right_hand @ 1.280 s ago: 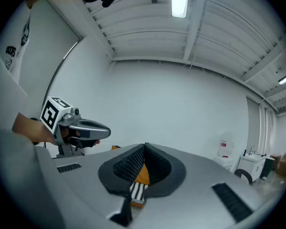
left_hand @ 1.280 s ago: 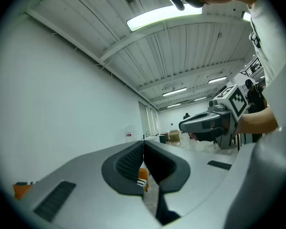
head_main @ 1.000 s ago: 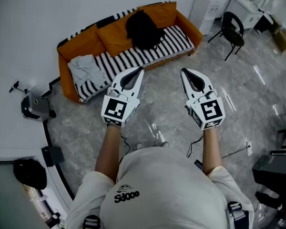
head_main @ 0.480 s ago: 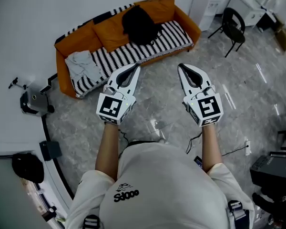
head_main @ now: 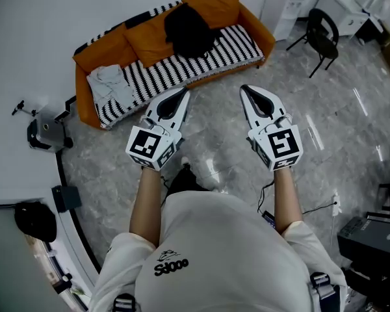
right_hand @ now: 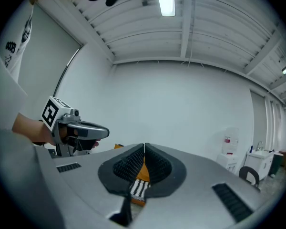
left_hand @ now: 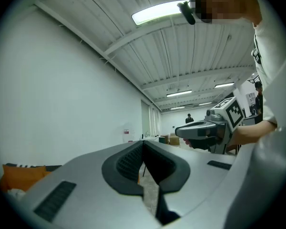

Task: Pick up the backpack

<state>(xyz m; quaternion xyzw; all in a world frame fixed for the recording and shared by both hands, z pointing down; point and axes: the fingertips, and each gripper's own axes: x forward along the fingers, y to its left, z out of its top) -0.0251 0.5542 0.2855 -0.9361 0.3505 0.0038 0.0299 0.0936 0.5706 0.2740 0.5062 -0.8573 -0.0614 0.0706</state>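
**Facing the sofa, both claws clenched, nothing held**

Head view: the backpack [head_main: 190, 31] is black and sits on the orange sofa [head_main: 140, 39]. It leans against the back cushions around mid-seat, on the black-and-white striped cover [head_main: 175, 70]. A grey cloth [head_main: 114, 84] is bunched at the sofa's left end, apart from the backpack.

The left claw [head_main: 182, 93] and right claw [head_main: 245, 90] are held out side by side over the grey floor [head_main: 338, 129], both pointing toward the sofa. Neither touches the backpack.

Left claw: its own view shows the jaws pressed together at the tips with nothing between them. The other claw shows off to the right in that view.

Right claw: jaws together too, and empty. Through the slot under the pads, a bit of orange sofa and striped cover is visible.

Other items: a black chair [head_main: 322, 38] stands right of the sofa. A white cabinet [head_main: 283, 5] stands by the wall past the sofa's right arm. The person wears a white shirt [head_main: 221, 252].
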